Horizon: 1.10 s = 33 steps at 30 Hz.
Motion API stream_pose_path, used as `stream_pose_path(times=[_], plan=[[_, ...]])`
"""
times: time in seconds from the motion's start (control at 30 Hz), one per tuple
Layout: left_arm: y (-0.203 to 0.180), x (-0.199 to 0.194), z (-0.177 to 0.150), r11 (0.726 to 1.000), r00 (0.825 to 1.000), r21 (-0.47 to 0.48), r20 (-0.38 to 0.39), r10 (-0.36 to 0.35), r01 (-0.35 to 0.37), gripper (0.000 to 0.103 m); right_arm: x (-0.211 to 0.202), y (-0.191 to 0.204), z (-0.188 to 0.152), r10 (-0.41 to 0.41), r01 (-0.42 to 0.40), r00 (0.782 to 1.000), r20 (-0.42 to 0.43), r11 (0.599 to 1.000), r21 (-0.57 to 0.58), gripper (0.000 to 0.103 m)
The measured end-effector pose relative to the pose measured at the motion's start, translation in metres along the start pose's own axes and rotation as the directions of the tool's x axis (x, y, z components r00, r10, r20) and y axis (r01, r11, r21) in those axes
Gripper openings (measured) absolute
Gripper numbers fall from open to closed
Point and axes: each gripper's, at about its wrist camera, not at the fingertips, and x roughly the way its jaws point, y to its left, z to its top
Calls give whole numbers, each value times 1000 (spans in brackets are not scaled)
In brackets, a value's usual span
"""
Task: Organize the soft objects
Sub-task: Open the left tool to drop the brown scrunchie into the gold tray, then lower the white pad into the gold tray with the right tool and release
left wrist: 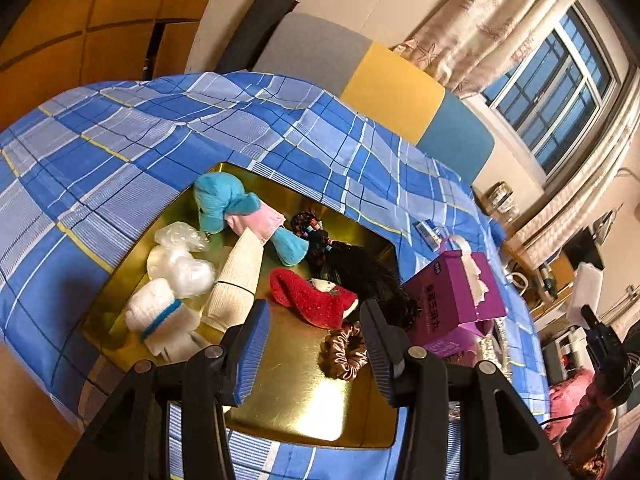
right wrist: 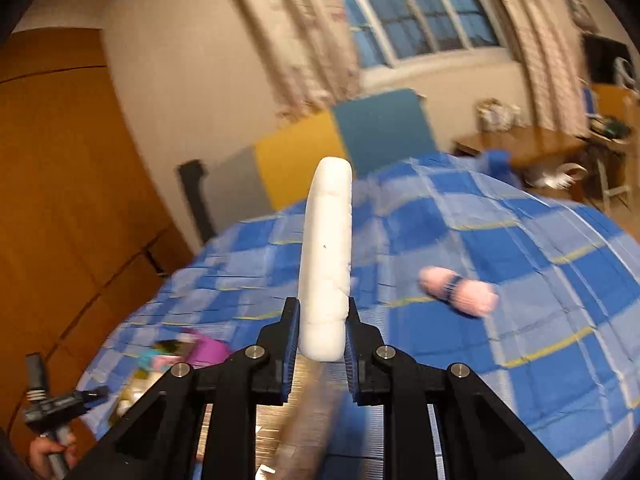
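Note:
A gold tray lies on the blue plaid bedsheet. It holds a blue plush toy, a pink mask, clear plastic bags, white socks, a cream sock, a red sock, black hair and a brown scrunchie. My left gripper hangs open above the tray's near part, touching nothing; the scrunchie lies below its right finger. My right gripper is shut on a white foam-like block, raised over the bed. A pink sock lies on the sheet to its right.
A purple box stands against the tray's right side. A padded headboard and curtained window are beyond the bed, a wooden desk at the far right. A hand holds the left gripper's handle at lower left.

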Motion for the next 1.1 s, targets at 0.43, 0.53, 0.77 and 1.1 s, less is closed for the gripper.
stream_pose_path(times=[0.43, 0.53, 0.77, 1.1], plan=[[41, -34, 1, 997, 998, -80, 56, -15, 20, 47, 49, 197, -65, 321, -366, 913, -250, 917, -160, 21], [51, -35, -2, 994, 999, -103, 43, -21, 25, 47, 75, 226, -97, 349, -417, 870, -349, 898, -141, 21], [63, -35, -12, 993, 999, -113, 16, -35, 37, 47, 139, 246, -160, 306, -408, 784, -539, 910, -76, 21], [72, -37, -15, 990, 998, -131, 10, -56, 57, 47, 195, 252, -192, 271, -371, 685, -676, 929, -3, 21]])
